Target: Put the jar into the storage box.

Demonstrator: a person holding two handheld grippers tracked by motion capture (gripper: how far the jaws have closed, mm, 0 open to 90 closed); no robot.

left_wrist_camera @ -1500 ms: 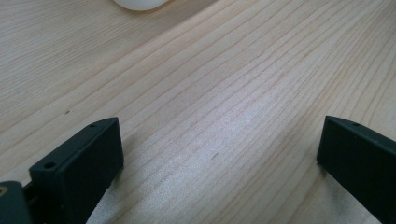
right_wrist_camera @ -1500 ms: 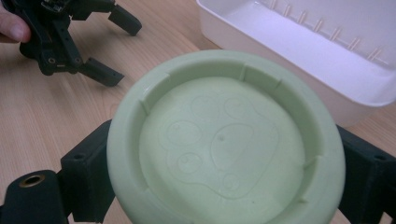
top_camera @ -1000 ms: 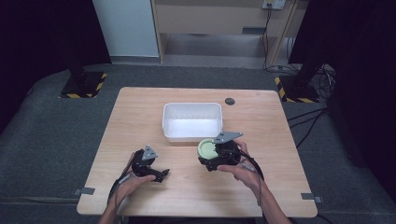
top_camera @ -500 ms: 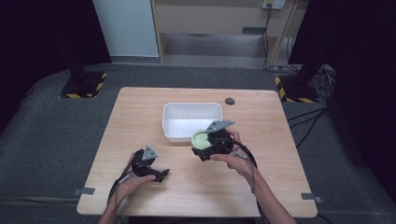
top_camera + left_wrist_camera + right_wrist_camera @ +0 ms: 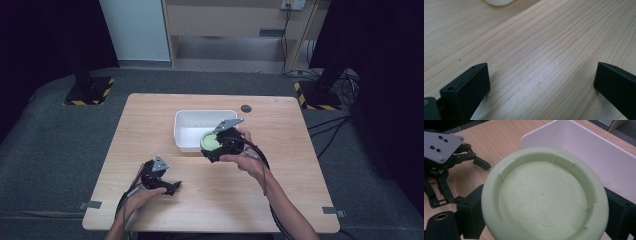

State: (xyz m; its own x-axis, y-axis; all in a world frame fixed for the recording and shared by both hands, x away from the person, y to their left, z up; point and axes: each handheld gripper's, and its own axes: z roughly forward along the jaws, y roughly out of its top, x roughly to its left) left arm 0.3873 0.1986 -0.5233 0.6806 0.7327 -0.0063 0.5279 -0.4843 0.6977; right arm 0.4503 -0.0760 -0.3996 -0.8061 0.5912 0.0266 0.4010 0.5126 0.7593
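Observation:
A pale green round dish [image 5: 544,197] with a paw print moulded in its bottom sits between the jaws of my right gripper [image 5: 216,146], which is shut on it. In the high view the green dish [image 5: 208,139] hangs over the near right corner of the white bin [image 5: 187,121]. That bin's wall [image 5: 584,147] stands just behind the dish in the right gripper view. My left gripper [image 5: 167,186] rests low over the table's front left, jaws wide apart with bare wood between them. The left gripper [image 5: 477,162] lies at the upper left of the right gripper view.
A small dark round disc [image 5: 246,108] lies on the wooden table [image 5: 300,170] behind the bin, toward the right. A white rounded edge [image 5: 499,2] of the bin peeks in at the top of the left gripper view. Dark floor surrounds the table.
My right gripper has carried the green dish up and away from the person, from beside the bin's front edge to over its near right corner. The left gripper has stayed put.

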